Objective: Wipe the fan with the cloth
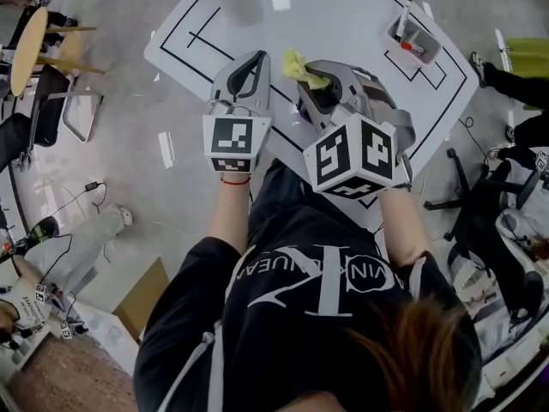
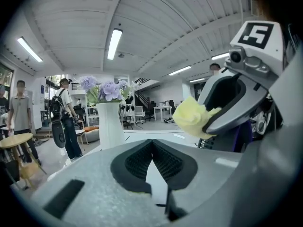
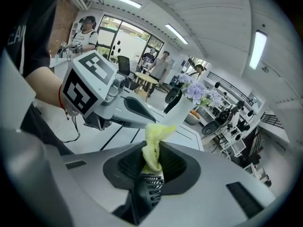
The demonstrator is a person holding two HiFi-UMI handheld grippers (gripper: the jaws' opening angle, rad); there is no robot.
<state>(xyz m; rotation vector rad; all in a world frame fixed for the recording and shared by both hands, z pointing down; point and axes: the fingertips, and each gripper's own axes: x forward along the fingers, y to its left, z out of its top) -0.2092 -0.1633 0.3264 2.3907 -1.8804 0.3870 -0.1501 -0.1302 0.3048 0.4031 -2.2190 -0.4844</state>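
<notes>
L gripper [image 2: 151,143]: yr jaws are closed tip to tip w/ nothing between them. Pads are black and ribbed, body is grey speckled plastic.
R gripper [image 3: 152,151]: clenched on the cloth [image 3: 155,129], which is pinched between the ribbed black pads.
Cloth: pale yellow, soft, crumpled. A loose tuft sticks up past the fingertips, the rest is bunched down between the pads.
Fan: can't pick it out for sure in any view.
Grippers vs. each other: side by side, near but apart, both over the near edge of the table [image 1: 343,15].
In the way: fr. the R gripper view, yr L gripper crosses the upper left just beyond the cloth. Fr. the L gripper view, yr R gripper and its yellow tuft block the right side.
Table: white, flat, smooth top w/ black lines marking off boxes.
Vase [image 2: 110,124]: white, tall, flared at the foot, upright on the table ahead of you. It holds purple flowers [image 2: 106,90].
Bin [image 1: 412,41]: small open box at the table's far right, well apart fr. both grippers. It has white and red bits inside, too small to name.
Wrist: thin red band [image 1: 236,181] on yr left one.
Floor: grey and smooth. A cardboard box [image 1: 141,299] lies down to yr left.
Stool [image 2: 16,141]: round wooden top, off to yr left.
People: one w/ a backpack [image 2: 66,117] stands by the stool, others further back.
</notes>
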